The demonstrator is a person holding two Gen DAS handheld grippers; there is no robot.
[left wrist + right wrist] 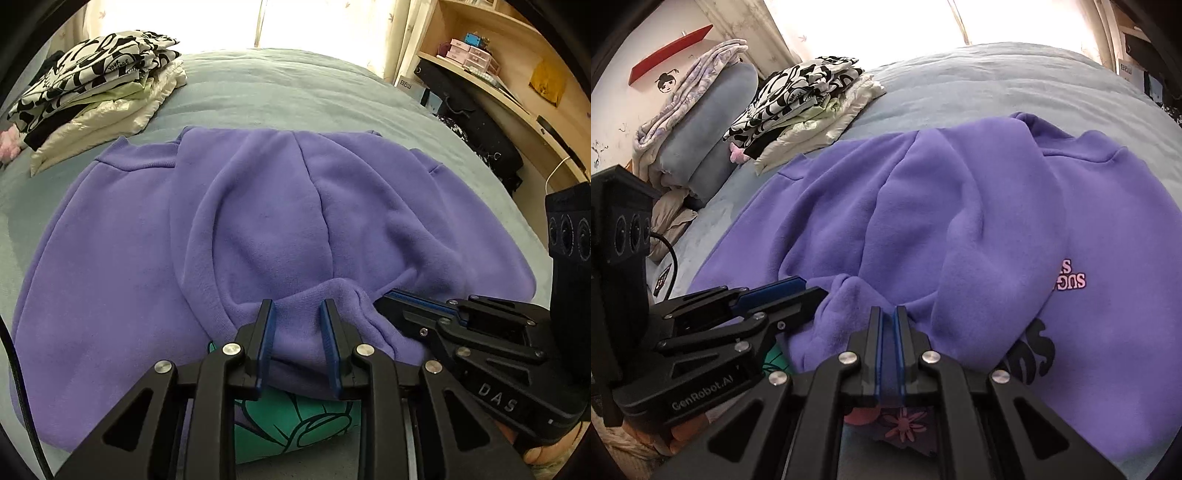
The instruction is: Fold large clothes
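Note:
A large purple hoodie (258, 229) lies spread on the grey-blue bed (280, 88), its sleeves folded over the body. It also shows in the right wrist view (960, 206), with pink lettering (1071, 278) on it. My left gripper (298, 314) is open, its blue-padded fingers (266, 332) straddling a raised fold of a purple cuff at the near edge. My right gripper (889, 317) is shut on the near edge of the purple fabric. It shows in the left wrist view (402, 297), just right of the left gripper, side on.
A stack of folded clothes (96, 88) with a black-and-white printed top lies at the back left of the bed. Rolled blankets (701, 125) lie at the bed's left. A wooden shelf unit (498, 66) and a dark bag (480, 136) stand at the right.

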